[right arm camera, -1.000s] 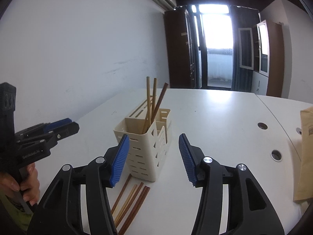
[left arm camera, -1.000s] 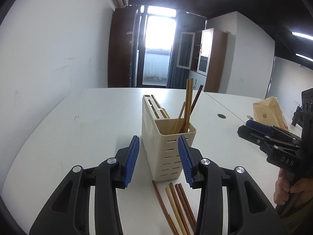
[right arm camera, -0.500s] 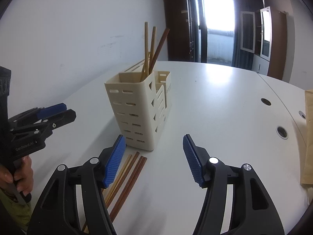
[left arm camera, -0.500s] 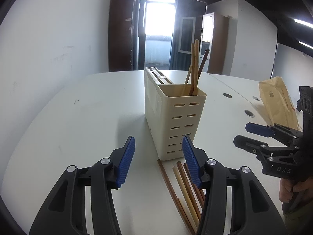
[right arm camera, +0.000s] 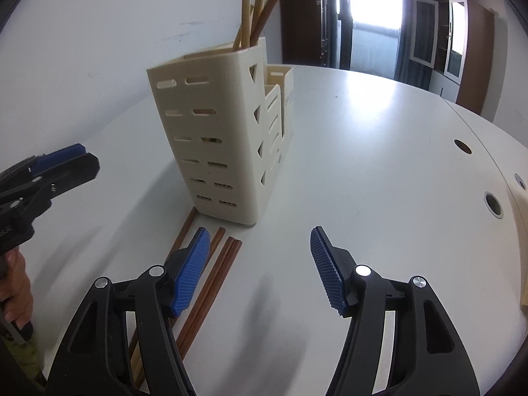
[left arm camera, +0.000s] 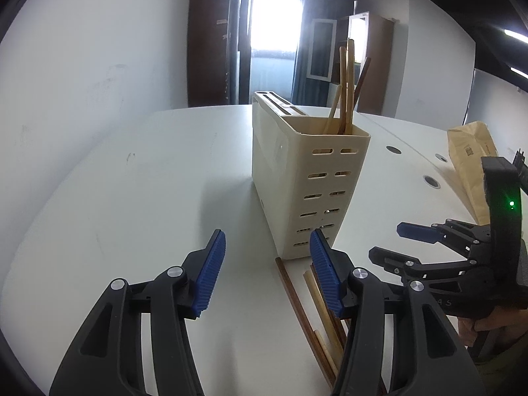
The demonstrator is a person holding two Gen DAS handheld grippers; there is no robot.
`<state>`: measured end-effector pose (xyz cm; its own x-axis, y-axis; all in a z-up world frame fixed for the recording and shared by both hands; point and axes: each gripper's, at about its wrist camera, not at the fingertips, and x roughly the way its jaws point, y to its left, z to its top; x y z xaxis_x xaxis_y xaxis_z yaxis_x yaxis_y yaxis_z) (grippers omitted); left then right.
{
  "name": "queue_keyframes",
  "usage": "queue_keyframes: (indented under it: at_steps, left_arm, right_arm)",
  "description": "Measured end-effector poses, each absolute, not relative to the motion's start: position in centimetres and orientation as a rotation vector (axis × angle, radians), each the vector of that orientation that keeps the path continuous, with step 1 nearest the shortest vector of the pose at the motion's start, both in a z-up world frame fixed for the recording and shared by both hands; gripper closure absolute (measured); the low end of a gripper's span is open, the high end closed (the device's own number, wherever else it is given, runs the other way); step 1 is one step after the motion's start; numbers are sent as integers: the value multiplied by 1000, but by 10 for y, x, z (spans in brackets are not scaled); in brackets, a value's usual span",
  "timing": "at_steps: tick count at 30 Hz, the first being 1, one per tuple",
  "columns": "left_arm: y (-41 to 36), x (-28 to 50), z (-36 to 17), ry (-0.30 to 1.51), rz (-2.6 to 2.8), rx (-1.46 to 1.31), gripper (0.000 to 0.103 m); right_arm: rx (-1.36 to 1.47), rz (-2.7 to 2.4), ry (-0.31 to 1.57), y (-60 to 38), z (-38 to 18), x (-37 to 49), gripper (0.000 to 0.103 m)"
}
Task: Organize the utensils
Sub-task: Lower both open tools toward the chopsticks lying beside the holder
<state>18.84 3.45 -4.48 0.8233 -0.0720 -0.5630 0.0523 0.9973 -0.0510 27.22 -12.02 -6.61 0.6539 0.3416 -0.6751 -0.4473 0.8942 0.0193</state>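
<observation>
A cream slotted utensil holder [left arm camera: 307, 178] [right arm camera: 214, 125] stands on the white table [left arm camera: 148, 198] with a few chopsticks [left arm camera: 348, 82] [right arm camera: 246, 6] upright in it. Several loose chopsticks [left arm camera: 297, 300] [right arm camera: 214, 274], brown and pale, lie flat on the table just in front of its base. My left gripper [left arm camera: 267, 241] hovers low over the table, its jaws opening with nothing between them; its right finger is above the loose chopsticks. My right gripper [right arm camera: 260, 231] is open and empty, its left finger over the brown chopsticks. Each gripper shows in the other view [left arm camera: 387, 241] [right arm camera: 87, 158].
A brown paper envelope [left arm camera: 472, 158] [right arm camera: 524, 231] lies at the table's right side, near round cable holes [left arm camera: 430, 181] [right arm camera: 493, 203]. A white wall runs along the left. A person's hand [right arm camera: 16, 283] holds the left gripper's handle.
Both grippers have come down toward the table and closer to the holder and the loose chopsticks. Both pairs of jaws stand wider apart than a second ago.
</observation>
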Motion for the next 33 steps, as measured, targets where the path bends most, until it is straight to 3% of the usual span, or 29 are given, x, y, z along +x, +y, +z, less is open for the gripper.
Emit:
queue_keyframes:
  at_steps: [30,33]
  left_arm:
    - [36,211,-66,699,-62,-28,47]
    - [34,219,-75,727,-52,-9,47]
  right_arm:
    - [-261,409,876,-93,-118,291,40]
    - [-245,403,870,-97,-119,289,45]
